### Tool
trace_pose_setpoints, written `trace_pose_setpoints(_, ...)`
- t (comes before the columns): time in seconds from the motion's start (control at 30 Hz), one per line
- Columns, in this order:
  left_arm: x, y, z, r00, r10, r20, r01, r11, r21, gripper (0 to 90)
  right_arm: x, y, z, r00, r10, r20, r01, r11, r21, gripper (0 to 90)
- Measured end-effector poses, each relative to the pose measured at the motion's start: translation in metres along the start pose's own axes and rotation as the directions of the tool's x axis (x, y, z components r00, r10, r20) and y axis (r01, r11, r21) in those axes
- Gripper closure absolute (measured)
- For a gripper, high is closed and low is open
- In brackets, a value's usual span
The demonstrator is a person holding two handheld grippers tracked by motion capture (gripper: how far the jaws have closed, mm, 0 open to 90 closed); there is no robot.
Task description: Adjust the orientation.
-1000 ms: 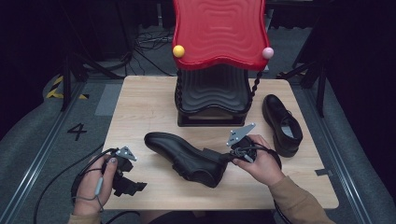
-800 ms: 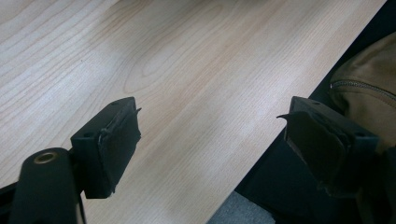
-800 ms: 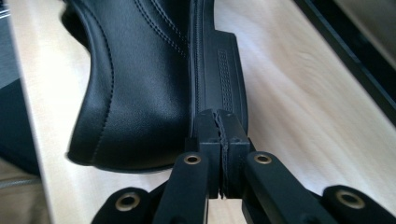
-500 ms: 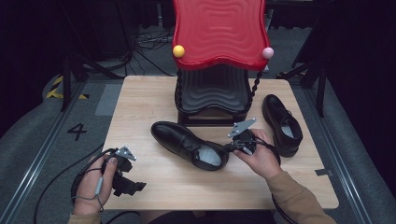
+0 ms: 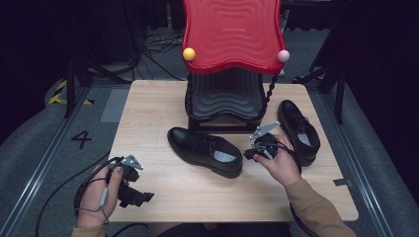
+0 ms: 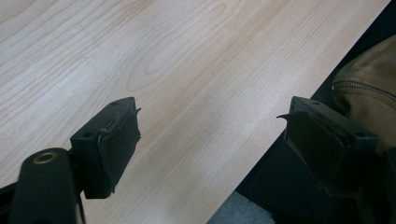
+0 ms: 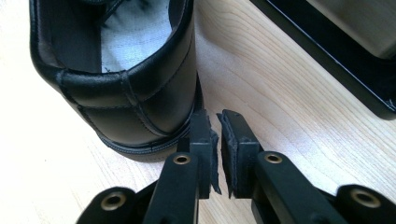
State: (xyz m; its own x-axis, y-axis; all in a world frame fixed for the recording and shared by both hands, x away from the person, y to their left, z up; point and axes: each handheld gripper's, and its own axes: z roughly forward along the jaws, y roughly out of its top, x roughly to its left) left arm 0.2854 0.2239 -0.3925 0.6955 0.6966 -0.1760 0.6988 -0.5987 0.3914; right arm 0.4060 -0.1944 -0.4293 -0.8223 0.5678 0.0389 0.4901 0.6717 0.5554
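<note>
A black leather shoe (image 5: 205, 150) stands upright in the middle of the wooden table (image 5: 148, 108), toe pointing left. My right gripper (image 5: 248, 154) sits just behind its heel. In the right gripper view the heel (image 7: 116, 84) lies just left of my right gripper (image 7: 218, 130). Its jaws have just been opening; a narrow gap shows, with nothing between the pads. A second black shoe (image 5: 299, 131) lies at the right side of the table. My left gripper (image 5: 143, 197) rests at the front left edge, and its jaws (image 6: 215, 140) stand wide open over bare wood.
A red wavy-topped stand (image 5: 232, 34) on a black ribbed base (image 5: 225, 98) rises at the back centre, just behind the middle shoe. Cables trail off the table's front left. Grey floor and dark frames surround the table.
The right gripper brought the shoe back and right by its heel, set it down upright, then parted its jaws and drew slightly off the heel. The left gripper stayed put.
</note>
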Motion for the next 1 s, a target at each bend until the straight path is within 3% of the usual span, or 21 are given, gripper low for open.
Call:
trace_pose_setpoints(0.3,0.000,0.000,-0.001,1.0000,-0.003,-0.001,0.003,1.0000,0.001,18.3,0.000,0.002,-0.011,0.9999,-0.014,0.006,0.014,1.000,-0.013,79.7)
trace_pose_setpoints(0.67,-0.001,-0.001,-0.005,1.0000,-0.001,-0.007,0.001,0.9999,-0.010,18.2,0.012,0.021,-0.051,0.9943,-0.106,-0.014,0.105,0.994,-0.037,74.2)
trace_pose_setpoints(0.77,-0.002,-0.001,-0.006,1.0000,-0.001,-0.008,0.001,0.9999,-0.014,18.2,0.022,0.032,-0.058,0.9860,-0.163,-0.037,0.162,0.986,-0.031,71.6)
trace_pose_setpoints(0.87,-0.002,0.000,-0.007,0.9999,0.002,-0.010,-0.002,0.9999,-0.016,18.2,0.034,0.043,-0.059,0.9721,-0.226,-0.065,0.226,0.974,-0.006,69.3)
trace_pose_setpoints(0.9,-0.002,0.000,-0.007,0.9999,0.002,-0.010,-0.002,0.9999,-0.016,18.2,0.034,0.043,-0.059,0.9721,-0.226,-0.065,0.226,0.974,-0.006,69.3)
trace_pose_setpoints(1.0,-0.002,0.000,-0.007,0.9999,0.007,-0.011,-0.007,0.9998,-0.018,18.2,0.043,0.051,-0.056,0.9585,-0.269,-0.093,0.272,0.962,0.016,67.7)
